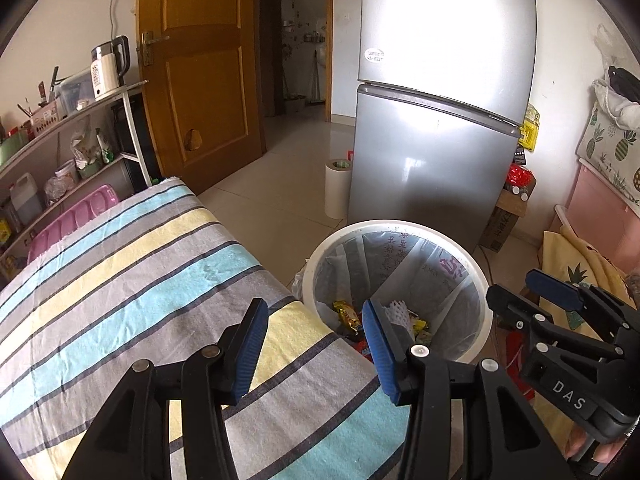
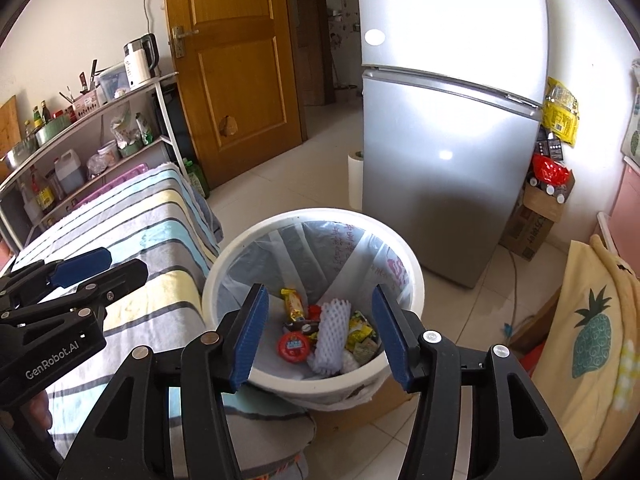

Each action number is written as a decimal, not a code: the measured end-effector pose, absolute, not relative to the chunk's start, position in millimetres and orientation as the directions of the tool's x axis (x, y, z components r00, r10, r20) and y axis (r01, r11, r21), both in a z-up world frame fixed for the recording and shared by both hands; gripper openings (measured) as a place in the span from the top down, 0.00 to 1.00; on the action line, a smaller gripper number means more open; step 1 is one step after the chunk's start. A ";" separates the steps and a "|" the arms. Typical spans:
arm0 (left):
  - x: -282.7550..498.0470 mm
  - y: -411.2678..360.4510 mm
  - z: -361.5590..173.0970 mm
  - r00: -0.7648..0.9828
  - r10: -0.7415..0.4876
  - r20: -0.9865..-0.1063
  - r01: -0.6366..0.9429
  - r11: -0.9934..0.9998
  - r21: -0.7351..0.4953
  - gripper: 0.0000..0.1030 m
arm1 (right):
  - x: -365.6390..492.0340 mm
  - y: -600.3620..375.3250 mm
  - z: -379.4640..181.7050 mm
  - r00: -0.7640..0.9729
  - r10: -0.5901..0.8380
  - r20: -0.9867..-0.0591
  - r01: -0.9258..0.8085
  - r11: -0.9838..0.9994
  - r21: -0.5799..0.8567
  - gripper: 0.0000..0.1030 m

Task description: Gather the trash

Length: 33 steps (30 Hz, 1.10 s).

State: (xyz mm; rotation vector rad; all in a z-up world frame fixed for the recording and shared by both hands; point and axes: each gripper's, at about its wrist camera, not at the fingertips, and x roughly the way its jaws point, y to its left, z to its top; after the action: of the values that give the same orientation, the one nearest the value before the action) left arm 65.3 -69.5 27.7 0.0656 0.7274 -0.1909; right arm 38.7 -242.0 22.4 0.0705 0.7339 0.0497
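One white bin (image 2: 416, 280) with liner, on floor beside striped table (image 1: 140, 300) corner. Inside: one white foam net (image 2: 330, 336), one red round lid (image 2: 293, 347), several yellow wrappers (image 2: 294, 304). Two grippers: right gripper (image 2: 318, 336) above bin, jaws spread, empty; left gripper (image 1: 314, 348) over table edge, jaws spread, empty. One grey fridge (image 1: 440, 120) behind bin.

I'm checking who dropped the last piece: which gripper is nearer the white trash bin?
Right. The right gripper hangs open directly over the white trash bin. The left gripper is open too, but sits over the striped cloth beside the bin's rim.
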 end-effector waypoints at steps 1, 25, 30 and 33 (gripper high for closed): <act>59.6 -68.2 29.4 0.741 -0.133 -0.658 0.184 0.983 0.008 0.52 | 34.4 -242.0 23.5 0.747 0.073 -0.661 -0.019 0.996 0.089 0.47; -12.1 -55.3 34.9 0.808 -0.130 -0.574 0.170 0.985 0.016 0.52 | -38.9 -227.5 30.4 0.822 0.010 -0.569 0.032 0.998 0.063 0.47; -15.0 -52.0 34.0 0.809 -0.129 -0.573 0.161 0.987 0.006 0.52 | -43.4 -221.2 30.2 0.829 0.005 -0.559 0.028 0.998 0.049 0.47; -14.8 -50.3 33.0 0.808 -0.121 -0.576 0.154 0.988 0.008 0.52 | -45.2 -218.7 29.6 0.828 0.003 -0.561 0.028 0.999 0.046 0.47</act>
State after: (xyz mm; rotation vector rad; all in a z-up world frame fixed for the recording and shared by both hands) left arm -14.8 -50.3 33.0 0.0558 0.6120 -0.1476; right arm -45.2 -218.7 29.6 0.0526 0.5950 -0.0133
